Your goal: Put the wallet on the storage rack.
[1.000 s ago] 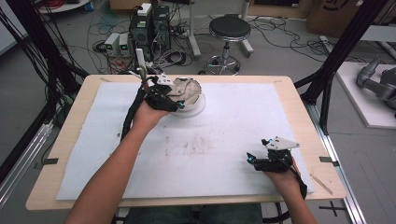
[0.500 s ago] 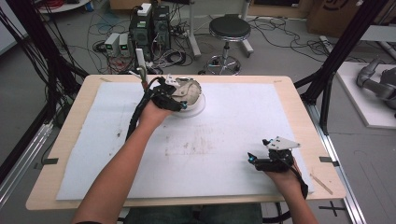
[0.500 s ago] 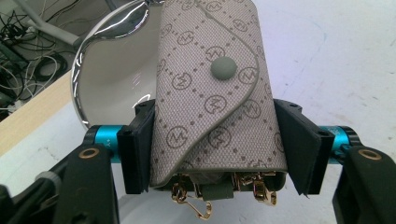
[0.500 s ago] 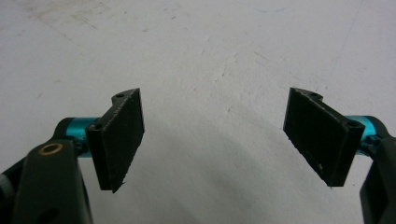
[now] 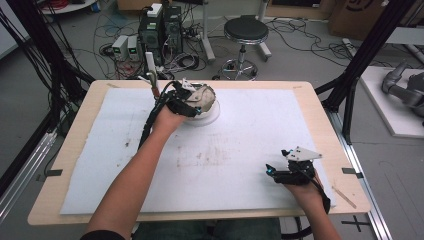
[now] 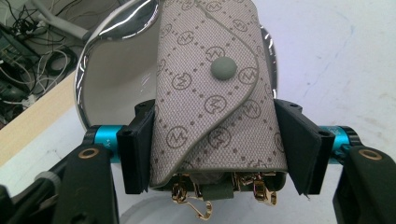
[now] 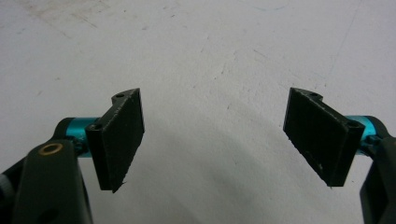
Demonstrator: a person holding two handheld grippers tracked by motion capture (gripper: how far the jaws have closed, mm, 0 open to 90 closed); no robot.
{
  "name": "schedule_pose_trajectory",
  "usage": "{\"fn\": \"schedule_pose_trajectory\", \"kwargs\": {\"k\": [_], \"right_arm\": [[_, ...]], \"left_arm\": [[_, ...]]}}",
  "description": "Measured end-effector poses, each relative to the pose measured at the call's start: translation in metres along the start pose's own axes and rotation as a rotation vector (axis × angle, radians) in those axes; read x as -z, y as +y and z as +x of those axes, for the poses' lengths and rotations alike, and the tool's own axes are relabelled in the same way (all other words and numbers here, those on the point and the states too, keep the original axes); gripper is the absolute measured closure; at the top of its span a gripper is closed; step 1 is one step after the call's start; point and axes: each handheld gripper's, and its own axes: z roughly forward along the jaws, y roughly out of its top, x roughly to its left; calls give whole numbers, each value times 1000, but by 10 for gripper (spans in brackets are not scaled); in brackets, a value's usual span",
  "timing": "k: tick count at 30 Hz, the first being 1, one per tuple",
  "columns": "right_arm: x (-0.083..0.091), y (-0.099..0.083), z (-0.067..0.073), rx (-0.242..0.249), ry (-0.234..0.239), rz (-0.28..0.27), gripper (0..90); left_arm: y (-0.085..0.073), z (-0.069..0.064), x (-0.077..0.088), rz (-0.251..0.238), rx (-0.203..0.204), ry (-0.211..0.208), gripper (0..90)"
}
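My left gripper (image 6: 215, 149) clamps the grey monogrammed fabric key pouch (image 6: 215, 88) by its sides over the shiny white bowl (image 6: 107, 88), far left. I judge it light, soft, slightly squashable. My right gripper (image 7: 215, 135) gapes empty, near right.

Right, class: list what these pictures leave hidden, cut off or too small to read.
- Pouch underside: left gripper view, hidden by the pouch itself.
- Gold clips: left gripper view, partly cut off by the bottom edge.
- Bowl inside: partly covered by the pouch.
- Pouch print in the high view: too small, masked by the left gripper.
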Motion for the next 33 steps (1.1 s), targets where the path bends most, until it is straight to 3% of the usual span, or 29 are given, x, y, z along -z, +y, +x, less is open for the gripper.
{"fn": "schedule_pose_trajectory", "kwargs": {"k": [19,28,33], "right_arm": [[0,-1,2,6,-7,11,207],[1,-1,1,4,-5,13,208],[1,-1,2,2,-6,12,208]], "left_arm": [[4,6,-12,16,10,1,349],[4,2,-17,21,-21,0,329],[4,3,-16,-1,-23,6,293]]}}
